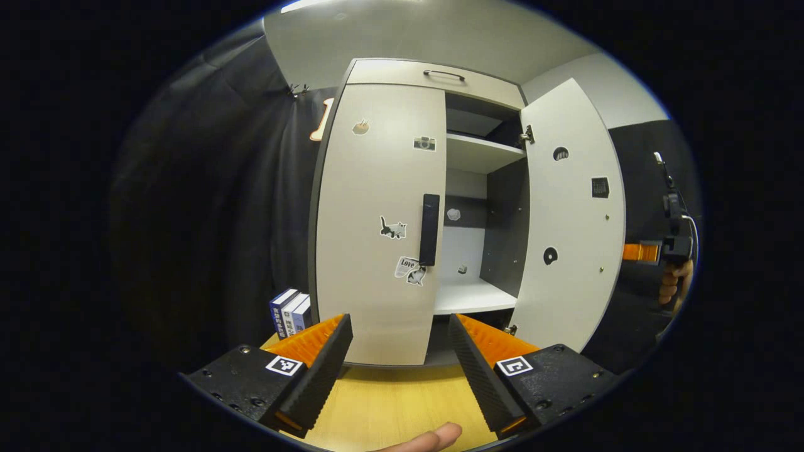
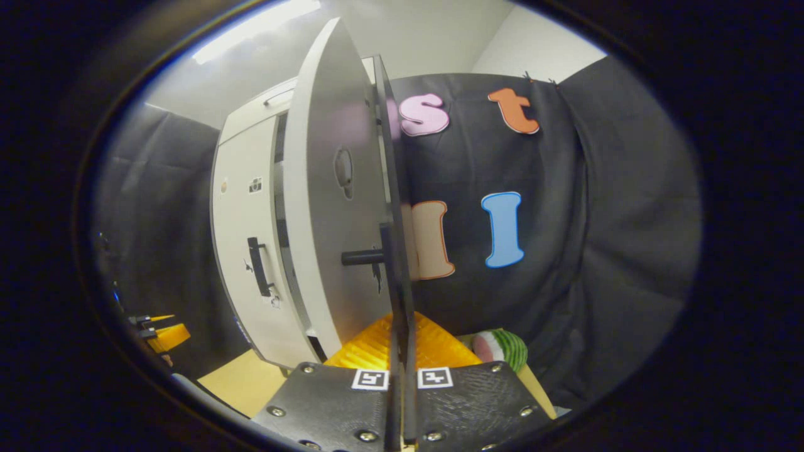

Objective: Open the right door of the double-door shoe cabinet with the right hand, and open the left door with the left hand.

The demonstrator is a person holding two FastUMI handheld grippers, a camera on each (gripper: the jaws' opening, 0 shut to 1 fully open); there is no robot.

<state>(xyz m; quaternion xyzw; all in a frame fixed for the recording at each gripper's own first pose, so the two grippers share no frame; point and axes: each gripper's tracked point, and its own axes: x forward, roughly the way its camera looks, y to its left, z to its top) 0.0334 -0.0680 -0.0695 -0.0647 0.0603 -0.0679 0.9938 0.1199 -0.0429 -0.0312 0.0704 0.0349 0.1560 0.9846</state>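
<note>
In the left gripper view we see the shoe cabinet (image 1: pixel 433 72) standing upright on a wooden table (image 1: pixel 389 408), its long axis vertical. We take the cabinet as our landmark. It has two doors. The left door (image 1: pixel 377 220) is closed and faces us flat; its dark handle (image 1: pixel 429 229) runs vertically along the door's inner edge. The right door (image 1: pixel 571 213) is swung out toward us. Inside the cabinet we count two white shelves (image 1: pixel 480 154); on the lower one lies a small object we cannot identify. Left of the cabinet's foot stand three books (image 1: pixel 291 312). The left gripper (image 1: pixel 399 351) is in front of the cabinet, its fingers spread apart and holding nothing. Right of the open door we see the other gripper in a hand (image 1: pixel 673 282).

In the right gripper view the right door (image 2: pixel 333 207) is seen nearly edge-on, its edge running vertically. The right gripper (image 2: pixel 401 351) has its fingers clenched on this edge, one on each face. Right of the cabinet lies a watermelon toy (image 2: pixel 502 349).
</note>
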